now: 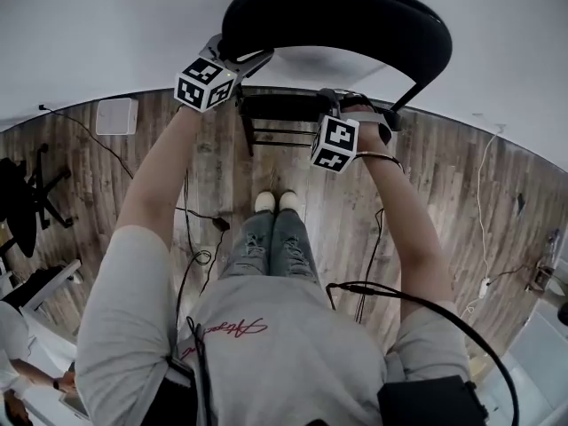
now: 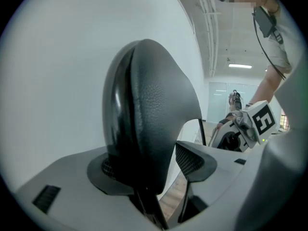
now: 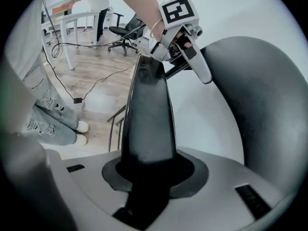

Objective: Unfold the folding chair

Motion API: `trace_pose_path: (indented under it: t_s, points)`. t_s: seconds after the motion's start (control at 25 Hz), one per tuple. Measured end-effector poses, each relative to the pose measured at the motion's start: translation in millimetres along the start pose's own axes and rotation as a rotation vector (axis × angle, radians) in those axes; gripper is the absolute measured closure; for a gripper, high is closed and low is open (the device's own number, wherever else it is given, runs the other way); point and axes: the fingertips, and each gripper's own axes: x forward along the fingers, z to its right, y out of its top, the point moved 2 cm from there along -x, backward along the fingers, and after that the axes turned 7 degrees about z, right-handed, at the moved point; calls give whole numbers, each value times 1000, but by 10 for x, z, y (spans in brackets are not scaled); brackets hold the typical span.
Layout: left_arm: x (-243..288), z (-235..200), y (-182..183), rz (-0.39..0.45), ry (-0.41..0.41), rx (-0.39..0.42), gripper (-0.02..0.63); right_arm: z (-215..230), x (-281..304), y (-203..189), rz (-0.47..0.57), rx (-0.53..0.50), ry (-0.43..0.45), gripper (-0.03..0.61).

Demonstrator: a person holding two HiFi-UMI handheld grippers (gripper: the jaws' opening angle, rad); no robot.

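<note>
The black folding chair stands against the white wall in front of me. Its rounded backrest (image 1: 342,20) is at the top of the head view, and the seat (image 1: 282,106) hangs folded below it over the frame's rungs. My left gripper (image 1: 241,63) is shut on the backrest's left edge; in the left gripper view the padded backrest (image 2: 144,114) fills the jaws, with one pad (image 2: 190,160) at its side. My right gripper (image 1: 355,105) is shut on the seat's right edge. In the right gripper view the seat slab (image 3: 147,114) rises from between the jaws, with the backrest (image 3: 262,105) to the right.
My feet (image 1: 277,202) stand on the wooden floor just short of the chair. Cables (image 1: 191,229) trail over the boards. An office chair (image 1: 27,193) and a white table leg (image 1: 49,287) are at the left, a white floor box (image 1: 117,115) by the wall, another person (image 1: 13,344) at the lower left.
</note>
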Motion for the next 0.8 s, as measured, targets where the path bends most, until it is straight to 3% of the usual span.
trace_pose_path:
  t_s: [0.2,0.36,0.44,0.56,0.6,0.68,0.8]
  points:
    - [-332,-146,-68,147,93,-157,243,-213,-117,65,11,-7,-62,436]
    - [-866,-184,-149,232,266,-197,241,-319,-193,28,7,-14,-113,436]
    - [-1139,37,-271,233,352,-206,241,-444,-234,-4,5,-9,-118,436]
    - [-1387,698,-378,213,382,-188,245,-656,-289,7,15,-3,-113,432]
    - [-1426,942,-379,208,394,-149,273,-707,-302,18,19,-7,-130,430]
    - [-1437,1420,-370,199,417,-59,597,-815,-336,25,20,-20,-178,430]
    - [-1382,2028,-379,230,376,-27,598,-1071,-401,58,18,-38,-219,423]
